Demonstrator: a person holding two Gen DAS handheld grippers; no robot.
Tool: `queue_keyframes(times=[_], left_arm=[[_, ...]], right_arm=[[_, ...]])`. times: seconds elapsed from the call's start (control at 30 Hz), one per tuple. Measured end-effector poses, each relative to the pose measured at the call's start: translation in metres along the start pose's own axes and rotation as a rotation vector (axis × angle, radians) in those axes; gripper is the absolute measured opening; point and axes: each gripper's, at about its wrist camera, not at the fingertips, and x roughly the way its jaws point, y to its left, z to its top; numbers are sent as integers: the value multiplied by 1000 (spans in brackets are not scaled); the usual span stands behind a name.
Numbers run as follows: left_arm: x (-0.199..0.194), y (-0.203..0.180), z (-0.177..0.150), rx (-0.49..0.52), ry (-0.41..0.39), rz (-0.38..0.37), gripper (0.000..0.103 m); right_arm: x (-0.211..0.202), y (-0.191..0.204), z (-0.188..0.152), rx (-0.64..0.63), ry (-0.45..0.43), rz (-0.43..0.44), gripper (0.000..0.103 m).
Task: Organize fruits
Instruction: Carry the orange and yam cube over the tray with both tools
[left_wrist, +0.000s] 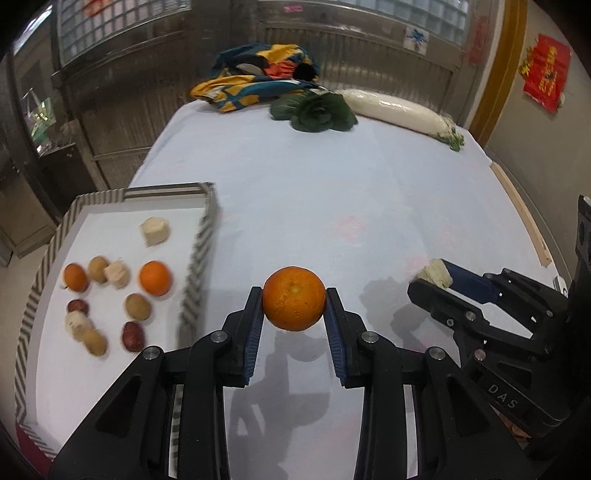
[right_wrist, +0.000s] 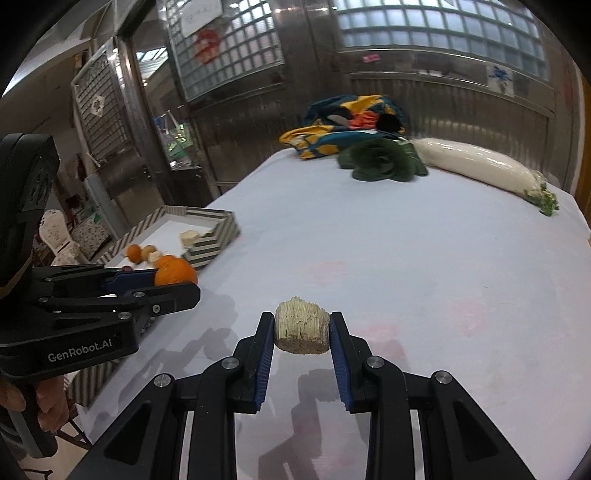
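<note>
Carrying: left gripper (left_wrist: 294, 303) clamps orange (left_wrist: 294, 297), lifted to clear tray (left_wrist: 207, 236) wall.
Right gripper (right_wrist: 302, 331): clenched on pale fibrous chunk (right_wrist: 302, 326), likewise tray-bound.

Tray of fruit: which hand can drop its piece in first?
Left, probably. The left gripper, holding the orange, is right beside the tray; the right gripper is farther away.

Orange (left_wrist: 294, 298) & pale fibrous chunk (right_wrist: 302, 326) held aloft; tray (left_wrist: 207, 236) w/ fruits.

Commercial kitchen, stainless walls (right_wrist: 443, 107), glass-block windows (right_wrist: 424, 26)
</note>
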Motion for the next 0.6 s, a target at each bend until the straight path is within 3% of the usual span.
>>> queue_keyframes(times=[0.4,0.6], left_arm=[[-37,75,-13,-76,-61,91,32],[-46,121,-28,-136,-51,159,32]], right_arm=[[17,60,17,-81,-2,87,29],[24,89,24,-126,2,130,29]])
